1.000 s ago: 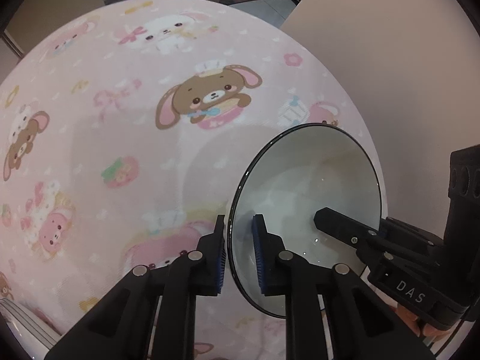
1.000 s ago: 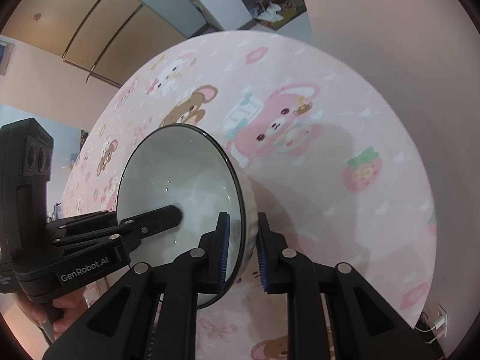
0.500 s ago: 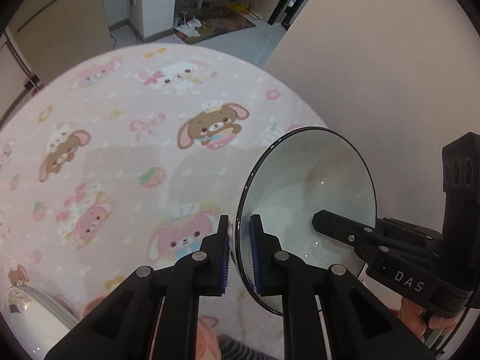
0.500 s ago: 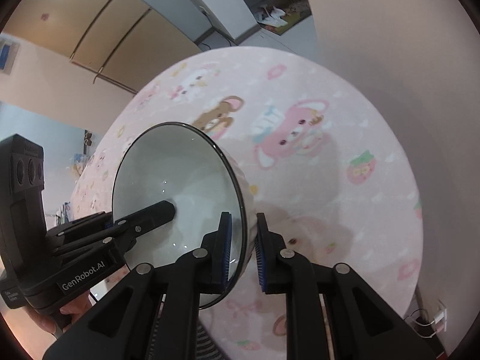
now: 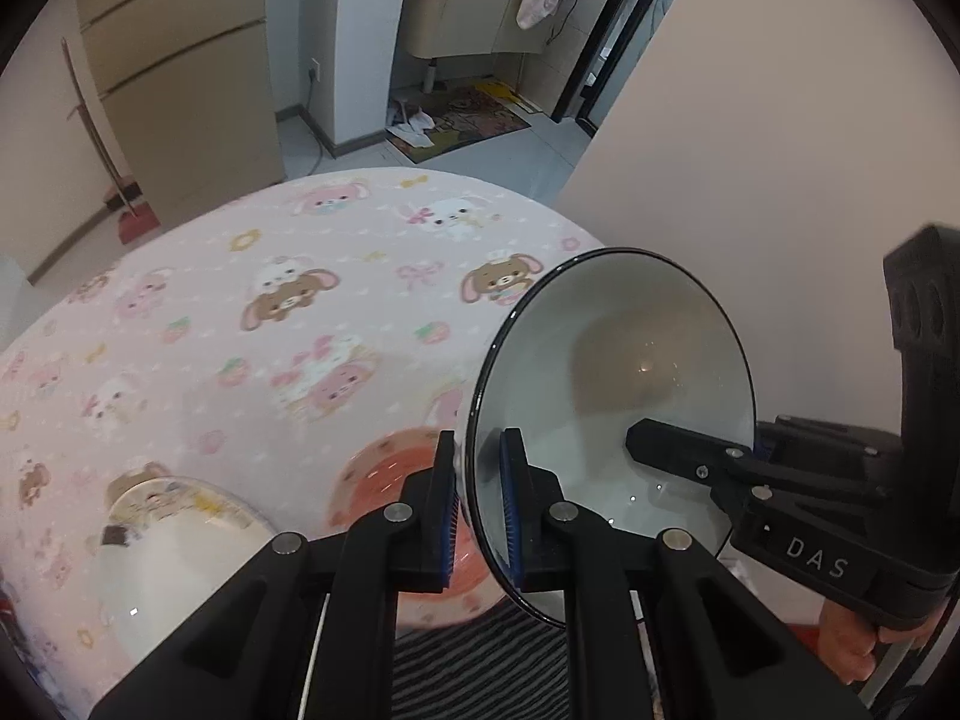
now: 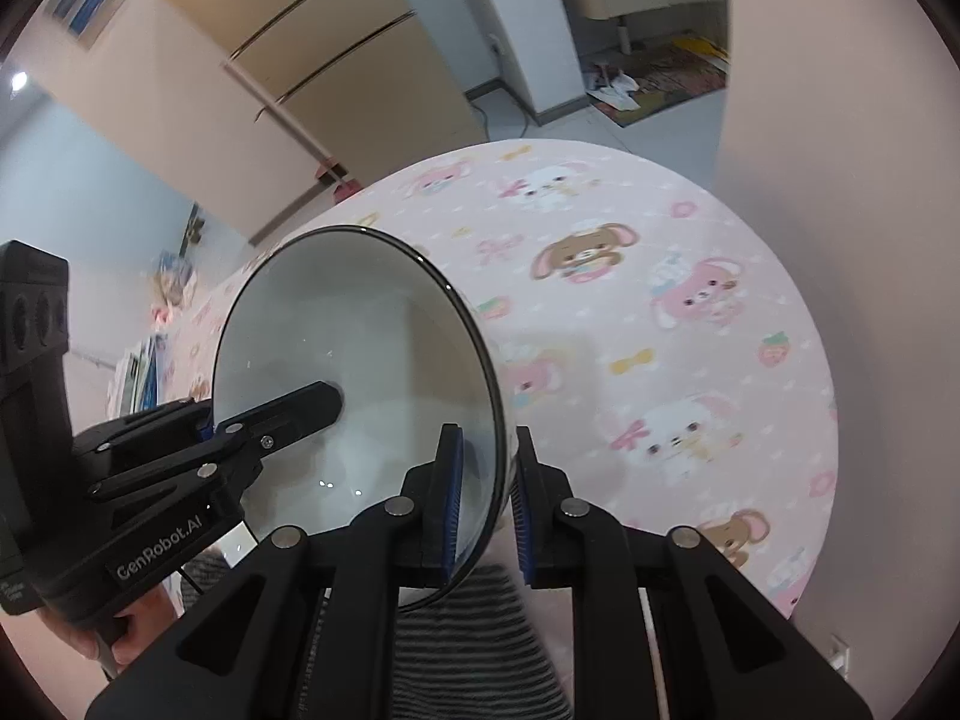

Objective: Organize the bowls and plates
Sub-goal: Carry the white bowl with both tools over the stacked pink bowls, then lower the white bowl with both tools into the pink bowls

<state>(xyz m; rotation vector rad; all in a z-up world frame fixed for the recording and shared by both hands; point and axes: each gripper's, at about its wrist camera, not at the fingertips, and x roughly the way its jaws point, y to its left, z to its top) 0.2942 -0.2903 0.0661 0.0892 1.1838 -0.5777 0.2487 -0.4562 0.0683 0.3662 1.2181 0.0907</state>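
Two printed marks can be read, both in white letters on black gripper bodies. "DAS" stands on the side of the right gripper [image 5: 690, 456], seen at the right from the left wrist. "GenRobot.AI" stands on the side of the left gripper [image 6: 276, 414], seen at the lower left from the right wrist. Nothing else is legible.

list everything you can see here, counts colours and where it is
bowl: 1, white with dark rim, held off the table between both claws
pink bowl: 1, pink-red, on the table behind the left claw, blurred
patterned dish: 1, white with cartoon print, table's near left
tablecloth: 1, pink with bears and bunnies, over the round table
fridge: 1, beige, far left
floor mat: 1, patterned, by the far vanity
left claw: black, blue pads, shut on the bowl's rim
right claw: black, blue pads, shut on the opposite rim
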